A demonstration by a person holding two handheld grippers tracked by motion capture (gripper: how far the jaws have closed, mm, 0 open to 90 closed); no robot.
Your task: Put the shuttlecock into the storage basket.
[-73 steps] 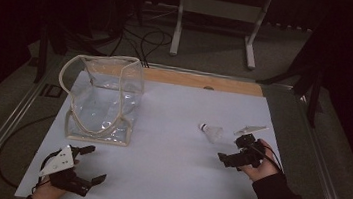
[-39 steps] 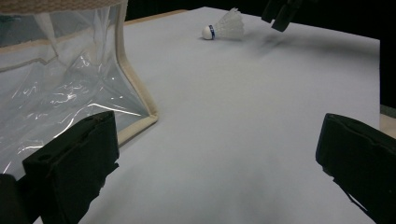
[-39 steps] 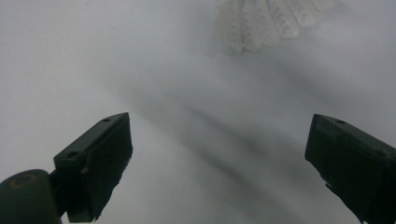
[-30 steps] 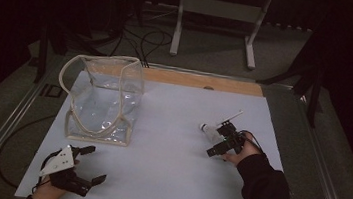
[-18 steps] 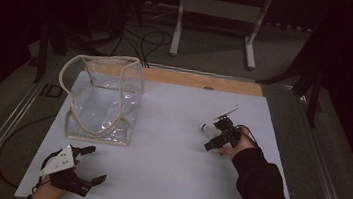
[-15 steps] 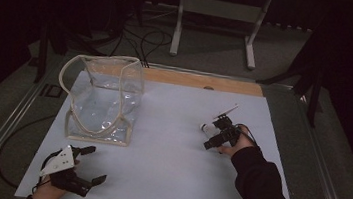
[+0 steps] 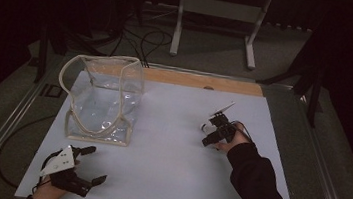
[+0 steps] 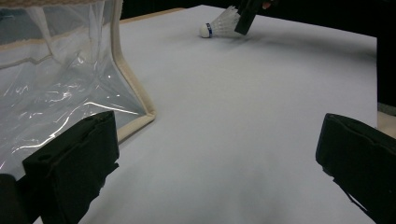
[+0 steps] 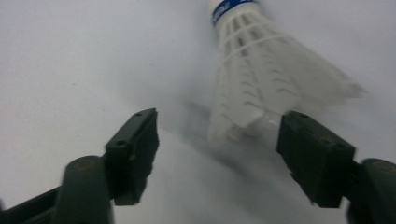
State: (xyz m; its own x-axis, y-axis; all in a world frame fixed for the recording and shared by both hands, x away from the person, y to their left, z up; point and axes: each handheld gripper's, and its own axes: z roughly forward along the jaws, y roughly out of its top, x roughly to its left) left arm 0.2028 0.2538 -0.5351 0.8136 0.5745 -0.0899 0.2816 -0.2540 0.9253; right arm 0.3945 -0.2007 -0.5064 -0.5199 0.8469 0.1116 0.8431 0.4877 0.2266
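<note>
A white shuttlecock (image 7: 205,128) with a blue band lies on its side on the white table (image 7: 168,154). My right gripper (image 7: 210,130) is down at it, and its jaws have just been closing. Seen along those jaws, the feather skirt (image 9: 261,79) lies between them, close to the right pad, with a clear gap to the left pad, so the right gripper (image 9: 217,126) is open. At the front left corner my left gripper (image 7: 96,163) rests open and holds nothing. In the left gripper view the shuttlecock (image 8: 219,24) shows far off.
A clear plastic bag (image 7: 104,101) with beige trim stands open at the back left, close to the left gripper (image 8: 215,158). A wooden strip (image 7: 202,81) runs along the table's far edge. A metal stand (image 7: 220,9) and cables (image 7: 146,35) lie beyond it.
The right gripper has moved left and away from the person, up to the shuttlecock, and its jaws have narrowed around the skirt. The left gripper has kept still.
</note>
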